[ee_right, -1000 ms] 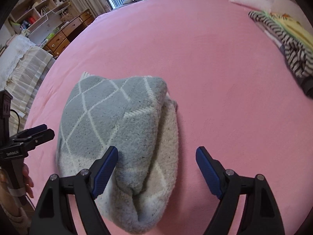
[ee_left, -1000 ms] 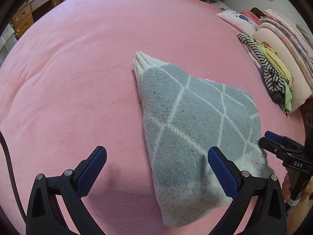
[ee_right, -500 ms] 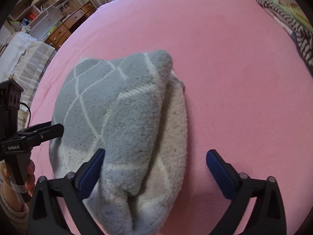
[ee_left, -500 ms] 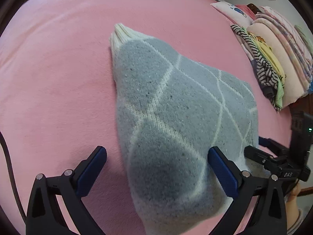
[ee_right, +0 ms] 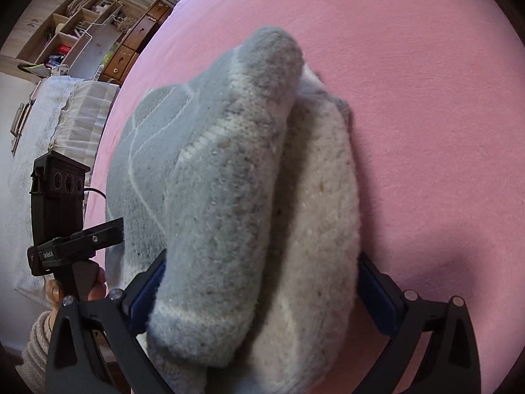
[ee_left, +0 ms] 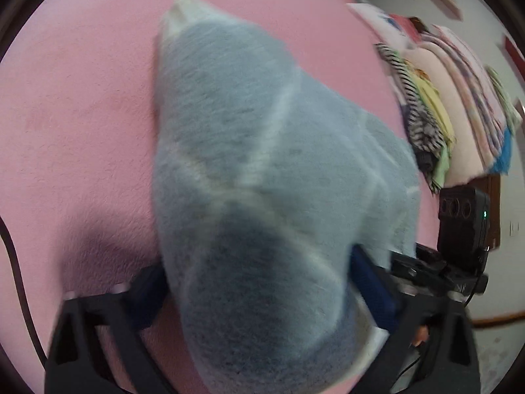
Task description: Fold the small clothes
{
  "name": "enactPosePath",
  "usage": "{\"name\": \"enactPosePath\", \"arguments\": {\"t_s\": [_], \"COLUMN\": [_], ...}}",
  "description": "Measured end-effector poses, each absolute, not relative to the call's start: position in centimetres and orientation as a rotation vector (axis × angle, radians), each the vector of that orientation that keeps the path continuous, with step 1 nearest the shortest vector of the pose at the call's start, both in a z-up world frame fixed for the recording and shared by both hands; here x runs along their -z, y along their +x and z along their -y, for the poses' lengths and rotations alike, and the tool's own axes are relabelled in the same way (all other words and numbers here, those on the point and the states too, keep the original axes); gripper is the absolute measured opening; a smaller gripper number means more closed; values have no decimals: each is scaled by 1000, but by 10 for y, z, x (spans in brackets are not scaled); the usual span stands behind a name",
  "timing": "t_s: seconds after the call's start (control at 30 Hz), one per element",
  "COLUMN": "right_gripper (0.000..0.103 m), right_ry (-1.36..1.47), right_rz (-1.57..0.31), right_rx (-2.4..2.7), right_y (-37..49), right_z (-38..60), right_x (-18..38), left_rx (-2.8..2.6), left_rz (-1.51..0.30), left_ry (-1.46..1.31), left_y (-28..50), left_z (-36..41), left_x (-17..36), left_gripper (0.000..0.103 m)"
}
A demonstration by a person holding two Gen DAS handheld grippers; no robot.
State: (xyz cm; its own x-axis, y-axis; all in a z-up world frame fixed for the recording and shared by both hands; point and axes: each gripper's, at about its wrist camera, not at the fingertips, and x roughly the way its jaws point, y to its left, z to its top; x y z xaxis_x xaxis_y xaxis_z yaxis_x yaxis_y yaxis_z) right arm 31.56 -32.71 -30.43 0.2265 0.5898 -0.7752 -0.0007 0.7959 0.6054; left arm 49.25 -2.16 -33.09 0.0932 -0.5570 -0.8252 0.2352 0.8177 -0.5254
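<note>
Beyond the pink bedspread stand wooden shelves.

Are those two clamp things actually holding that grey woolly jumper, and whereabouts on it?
Each open gripper straddles the near edge of the folded sweater; whether either pinches it cannot be told.

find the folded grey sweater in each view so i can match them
Left wrist: the folded grey sweater fills the centre, running down between the left claw's fingers.
Right wrist: the sweater sits centre-left, cream underside rightward.
Shared landmark: the pink blanket beneath it.
</note>
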Motion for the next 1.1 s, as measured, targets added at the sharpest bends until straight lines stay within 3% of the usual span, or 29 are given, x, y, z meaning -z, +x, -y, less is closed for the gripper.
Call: {"name": "enactPosePath", "arguments": {"t_s": [0.07, 0.17, 0.27, 0.57, 0.8, 1.1], "right_gripper": [71, 60, 54, 40, 39, 41], "right_ry": [522, 438, 393, 345, 217, 212], "right_rz": [-1271, -1237, -1211, -1167, -1114, -1235], "right_rx": [-427, -397, -367, -380, -443, -420], "right_y": [311, 302, 295, 271, 270, 282], "right_z": [324, 317, 311, 289, 221, 188], "right_x": [297, 279, 264, 220, 175, 222], "left_rx": [611, 612, 592, 578, 517, 482], "left_rz": [-1318, -1287, -1270, -1242, -1195, -1268], "left_ry": [-246, -214, -185, -80, -48, -57], "left_y": [487, 481, 476, 450, 437, 432], "left_z": [24, 26, 30, 22, -25, -66], "left_x": [323, 311, 298, 247, 209, 251], "left_gripper": [76, 63, 59, 56, 56, 56]}}
